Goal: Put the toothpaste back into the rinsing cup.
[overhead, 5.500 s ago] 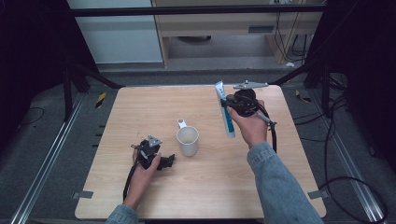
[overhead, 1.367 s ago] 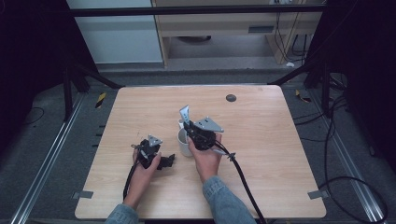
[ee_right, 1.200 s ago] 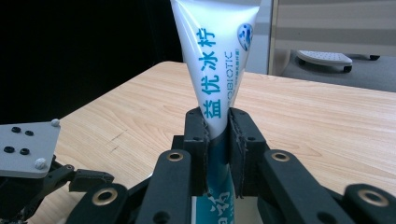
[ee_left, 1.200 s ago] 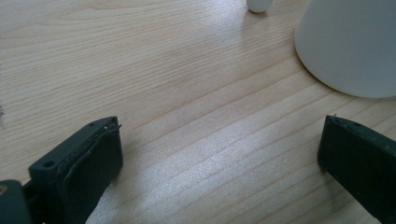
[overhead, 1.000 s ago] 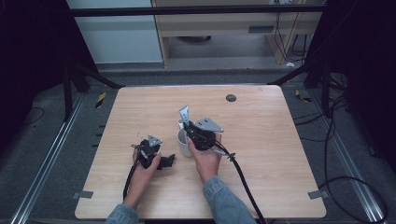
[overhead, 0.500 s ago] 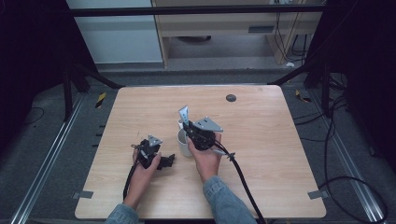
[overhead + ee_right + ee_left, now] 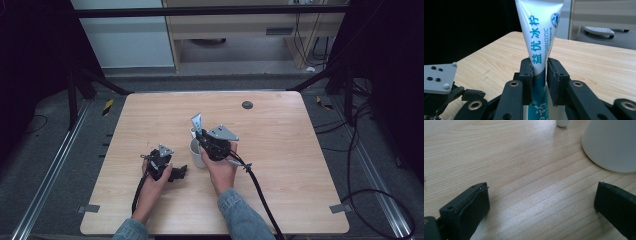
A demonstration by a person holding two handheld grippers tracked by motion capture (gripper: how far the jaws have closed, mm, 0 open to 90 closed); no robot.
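Right gripper (image 7: 539, 75): its 2 black jaws are standing either side of the toothpaste tube; they have just been easing apart a little, with the tube between them. The left pad is touching the tube, and on the other side a thin gap seems to be showing, though the angle is making that hard to judge.
Toothpaste tube (image 7: 539, 35): it is standing nearly upright, flat crimped end up, its lower end going down into the white mug (image 7: 196, 151).
White mug: it is sitting on the wooden table (image 7: 290, 150), near the middle, just beside the right hand (image 7: 220, 167).
Left gripper (image 7: 162, 164): it is resting low on the table, left of the mug; in the left gripper view its 2 jaws are standing wide apart over bare wood, holding nothing.
Mug from the left gripper view (image 7: 611, 145): its wall is rising just beyond the far jaw.
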